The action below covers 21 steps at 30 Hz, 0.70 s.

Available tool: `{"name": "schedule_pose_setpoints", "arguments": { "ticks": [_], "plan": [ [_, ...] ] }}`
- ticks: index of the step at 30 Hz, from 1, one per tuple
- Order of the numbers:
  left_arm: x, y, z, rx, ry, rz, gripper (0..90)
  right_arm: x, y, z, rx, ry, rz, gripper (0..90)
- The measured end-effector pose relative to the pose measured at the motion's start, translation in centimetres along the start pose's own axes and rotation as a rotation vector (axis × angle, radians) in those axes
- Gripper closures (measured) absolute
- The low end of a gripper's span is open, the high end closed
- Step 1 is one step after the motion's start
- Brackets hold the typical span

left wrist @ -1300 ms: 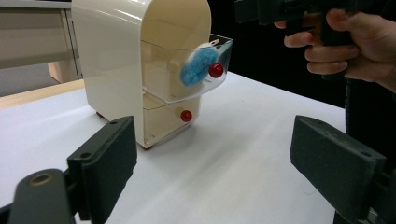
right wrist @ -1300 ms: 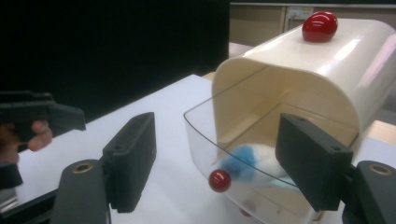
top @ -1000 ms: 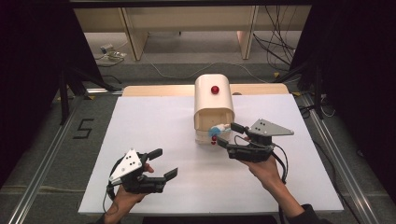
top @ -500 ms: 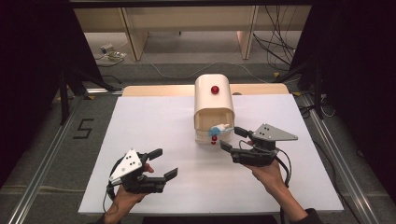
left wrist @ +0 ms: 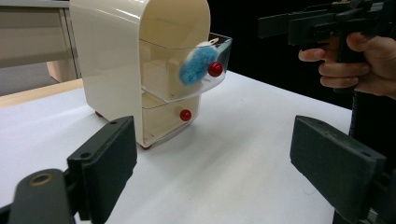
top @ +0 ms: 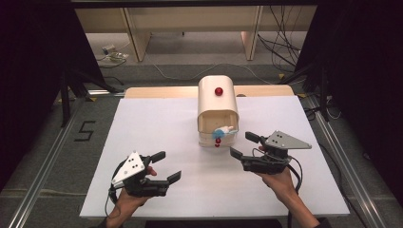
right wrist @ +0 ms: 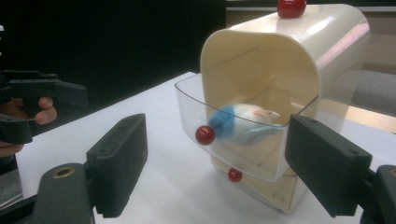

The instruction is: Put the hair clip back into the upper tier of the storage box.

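High view: small cream cabinet (top: 217, 107) mid-worktop (top: 157, 123), top drawer (top: 219, 134) pulled out holding a soft, light blue-white toy (top: 222, 130). Right gripper (top: 243, 146), jaws just opened, empty. Left gripper view: left gripper (left wrist: 212, 154) spread, empty. Right gripper view: slick, rigid drawer; grasp red knob (right wrist: 204, 135).

I see the white counter (top: 157, 142) evenly lit from overhead, its surroundings falling dark. Shadows stay soft. Glare streaks the cream cabinet (right wrist: 327, 42) beyond my right gripper (right wrist: 224, 172), whose near jaws blur.

Blue-and-white item (right wrist: 243, 122) blurred behind drawer (right wrist: 224, 154) wall, identity unclear
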<state>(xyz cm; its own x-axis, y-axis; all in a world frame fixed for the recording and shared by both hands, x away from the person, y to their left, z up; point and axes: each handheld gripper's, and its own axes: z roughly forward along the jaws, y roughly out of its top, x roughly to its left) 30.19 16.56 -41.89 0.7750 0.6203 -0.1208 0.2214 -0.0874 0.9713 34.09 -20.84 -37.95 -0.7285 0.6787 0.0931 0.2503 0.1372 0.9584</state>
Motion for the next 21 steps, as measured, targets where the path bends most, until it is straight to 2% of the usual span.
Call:
{"name": "schedule_pose_setpoints", "arguments": {
  "ticks": [21],
  "plan": [
    [0.0, 0.0, 0.0, 0.006, -0.004, 0.001, 14.4, -0.3, -1.4, -1.0, 0.003, -0.021, -0.004, 19.9]
  ]
}}
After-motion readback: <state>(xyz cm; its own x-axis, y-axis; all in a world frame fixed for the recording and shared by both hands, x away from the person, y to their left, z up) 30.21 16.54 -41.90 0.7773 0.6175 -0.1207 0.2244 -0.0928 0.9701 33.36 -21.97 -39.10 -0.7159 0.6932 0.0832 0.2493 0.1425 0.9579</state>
